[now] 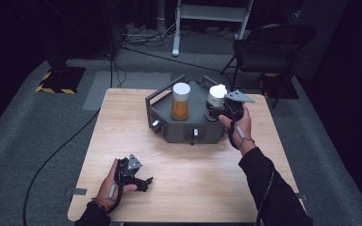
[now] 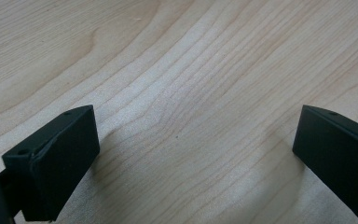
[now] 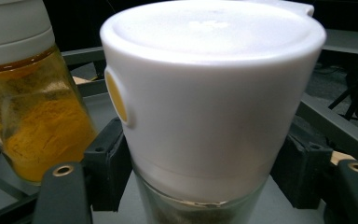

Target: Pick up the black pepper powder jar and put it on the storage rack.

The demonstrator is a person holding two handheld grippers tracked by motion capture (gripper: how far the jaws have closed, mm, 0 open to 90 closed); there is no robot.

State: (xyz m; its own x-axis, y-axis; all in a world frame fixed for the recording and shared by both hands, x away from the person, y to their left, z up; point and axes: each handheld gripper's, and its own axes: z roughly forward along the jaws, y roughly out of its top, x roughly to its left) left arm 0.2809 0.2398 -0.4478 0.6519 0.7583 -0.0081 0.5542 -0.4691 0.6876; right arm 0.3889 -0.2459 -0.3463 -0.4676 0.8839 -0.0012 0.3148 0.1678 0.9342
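At the near left of the wooden table, my left gripper lies low over bare board, its jaws spread wide with nothing but wood grain between them in the left gripper view. Toward the far middle of the table stands the grey rack, a dark tray with a handle rail and knobs on its near face. On the rack's left side an orange-filled jar with a white lid stands upright. Just to its right, well apart from my left gripper, stands the white-capped jar, also upright on the rack. My right gripper comes in from the right and pinches this jar: in the right gripper view its pads press on either side, just below the white cap, against the glass.
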